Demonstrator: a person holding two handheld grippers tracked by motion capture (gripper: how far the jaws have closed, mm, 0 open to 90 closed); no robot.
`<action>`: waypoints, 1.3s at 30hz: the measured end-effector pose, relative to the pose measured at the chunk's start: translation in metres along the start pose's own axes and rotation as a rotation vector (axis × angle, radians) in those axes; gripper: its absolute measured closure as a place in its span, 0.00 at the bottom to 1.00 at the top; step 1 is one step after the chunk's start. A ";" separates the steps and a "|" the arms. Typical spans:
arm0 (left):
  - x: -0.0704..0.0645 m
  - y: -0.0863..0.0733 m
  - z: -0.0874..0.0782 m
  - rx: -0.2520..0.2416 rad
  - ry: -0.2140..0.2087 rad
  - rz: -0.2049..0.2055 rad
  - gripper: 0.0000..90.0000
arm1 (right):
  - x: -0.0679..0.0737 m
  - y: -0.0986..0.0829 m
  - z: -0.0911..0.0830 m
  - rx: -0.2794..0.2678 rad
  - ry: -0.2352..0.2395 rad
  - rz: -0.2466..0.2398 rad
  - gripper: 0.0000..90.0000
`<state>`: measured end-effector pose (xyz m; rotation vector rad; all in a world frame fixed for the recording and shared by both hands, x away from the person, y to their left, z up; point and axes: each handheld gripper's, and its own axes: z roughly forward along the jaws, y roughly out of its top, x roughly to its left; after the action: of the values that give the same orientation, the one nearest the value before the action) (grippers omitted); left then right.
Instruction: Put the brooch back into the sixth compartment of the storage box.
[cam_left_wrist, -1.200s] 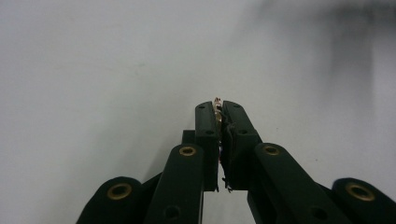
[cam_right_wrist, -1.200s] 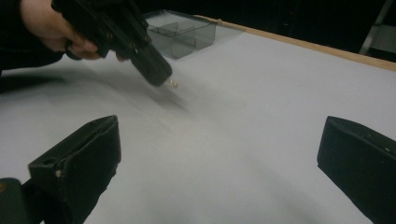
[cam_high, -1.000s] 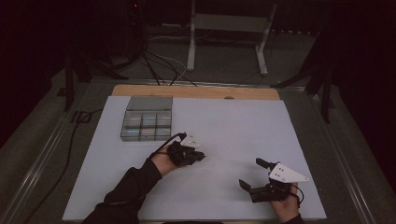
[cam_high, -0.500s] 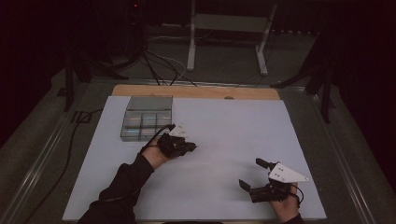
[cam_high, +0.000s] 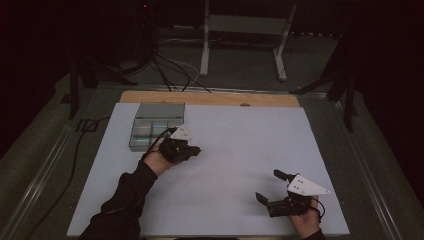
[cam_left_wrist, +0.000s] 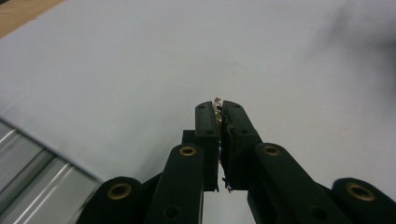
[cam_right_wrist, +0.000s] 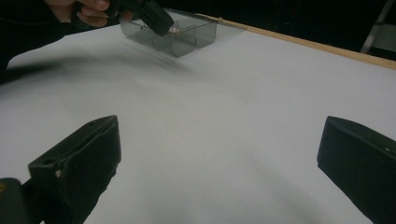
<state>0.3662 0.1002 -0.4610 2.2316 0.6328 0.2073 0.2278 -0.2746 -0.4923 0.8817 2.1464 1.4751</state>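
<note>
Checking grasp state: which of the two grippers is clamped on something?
The left gripper, beside the compartment box: its jaws are closed on a small metallic piece. The right gripper has its jaws spread wide, nothing between them.

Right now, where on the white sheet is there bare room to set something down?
The white sheet is bare across its middle and far right, between the left gripper and right gripper. The far-left corner is crowded: the compartment box sits there, with the left gripper beside it.

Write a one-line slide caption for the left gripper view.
Left gripper shut on a small metallic item over the white sheet, with the grey box at lower left.
</note>
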 end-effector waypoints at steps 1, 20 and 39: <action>0.002 -0.001 -0.001 -0.002 0.007 -0.004 0.98 | 0.000 0.000 0.000 0.000 0.000 0.000 0.00; 0.037 -0.012 -0.029 -0.040 0.093 -0.091 0.98 | 0.000 0.000 0.001 0.002 0.000 0.000 0.00; 0.063 -0.027 -0.037 -0.053 0.151 -0.174 0.98 | 0.000 -0.001 0.001 0.005 -0.002 0.001 0.00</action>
<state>0.3978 0.1711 -0.4598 2.1107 0.8883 0.3019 0.2282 -0.2737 -0.4932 0.8864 2.1493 1.4691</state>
